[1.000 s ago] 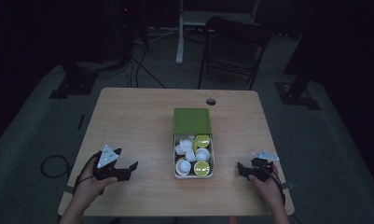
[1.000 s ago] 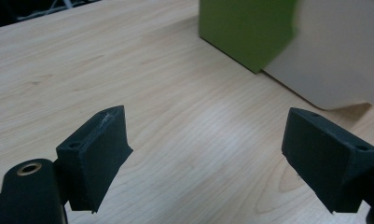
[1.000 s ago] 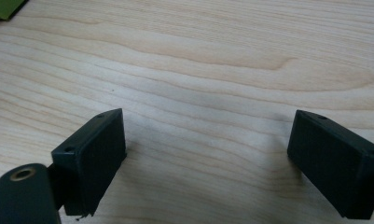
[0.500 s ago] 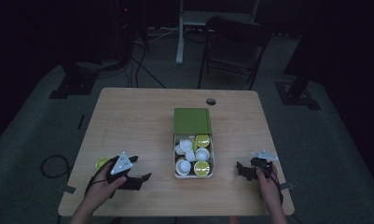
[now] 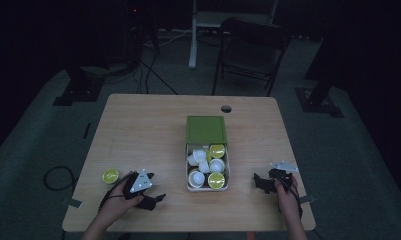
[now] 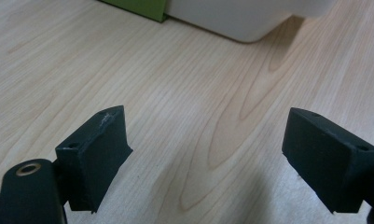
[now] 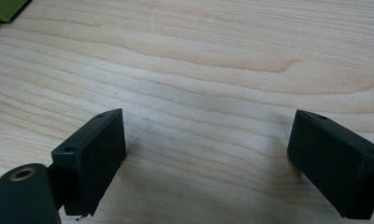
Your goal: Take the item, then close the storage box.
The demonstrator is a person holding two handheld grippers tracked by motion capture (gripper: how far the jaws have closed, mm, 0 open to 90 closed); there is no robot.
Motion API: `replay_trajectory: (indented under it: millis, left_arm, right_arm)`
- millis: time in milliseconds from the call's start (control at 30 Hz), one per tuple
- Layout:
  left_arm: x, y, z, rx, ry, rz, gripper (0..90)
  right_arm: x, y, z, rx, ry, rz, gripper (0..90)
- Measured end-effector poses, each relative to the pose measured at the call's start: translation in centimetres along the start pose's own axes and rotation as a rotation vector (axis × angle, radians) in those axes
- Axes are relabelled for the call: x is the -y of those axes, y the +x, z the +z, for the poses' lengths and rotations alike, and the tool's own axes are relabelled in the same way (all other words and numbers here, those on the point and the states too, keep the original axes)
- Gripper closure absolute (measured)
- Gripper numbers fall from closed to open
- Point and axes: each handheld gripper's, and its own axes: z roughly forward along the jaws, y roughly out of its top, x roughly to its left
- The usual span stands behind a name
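Left hand-held gripper [image 5: 155, 198] rests low on the table [image 5: 143, 130], jaws spread, nothing between them. A green-lidded cup [image 5: 110, 176] sits on the table just behind it. Right hand-held gripper [image 5: 260, 182] likewise released, empty, right of the box [image 5: 206, 131] of cups.

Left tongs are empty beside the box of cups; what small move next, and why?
Probably swing the left tongs toward the box and reach for a cup. Their jaws stand open and empty over bare table, pointing at the box, while one green-topped cup already sits out behind them.
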Motion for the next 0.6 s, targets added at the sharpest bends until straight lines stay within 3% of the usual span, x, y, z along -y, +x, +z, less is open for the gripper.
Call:
replay_trajectory:
  millis: [100, 200, 267, 367, 400, 600]
  left_arm:
    - [0.1, 0.0, 0.3, 0.015, 0.002, -0.011, 14.7]
    - [0.2, -0.1, 0.6, 0.024, 0.046, 0.011, 14.7]
    - [0.3, -0.2, 0.7, 0.045, 0.063, 0.005, 14.7]
    - [0.2, -0.3, 0.9, 0.055, 0.058, 0.021, 14.7]
    - [0.0, -0.4, 0.9, 0.062, 0.036, 0.033, 14.7]
    - [-0.5, -0.7, 0.9, 0.079, 0.015, 0.047, 14.6]
  right_arm:
    - [0.0, 0.0, 0.0, -0.003, 0.000, -0.002, 11.0]
    - [0.0, 0.0, 0.0, -0.003, 0.000, -0.003, 11.0]
    - [0.0, 0.0, 0.0, -0.004, 0.000, -0.006, 11.1]
    - [0.0, 0.1, -0.1, -0.010, 0.001, -0.009, 11.1]
    - [0.1, 0.2, -0.1, -0.013, 0.002, -0.013, 11.1]
    - [0.1, 1.5, -0.8, -0.082, 0.021, -0.095, 11.0]
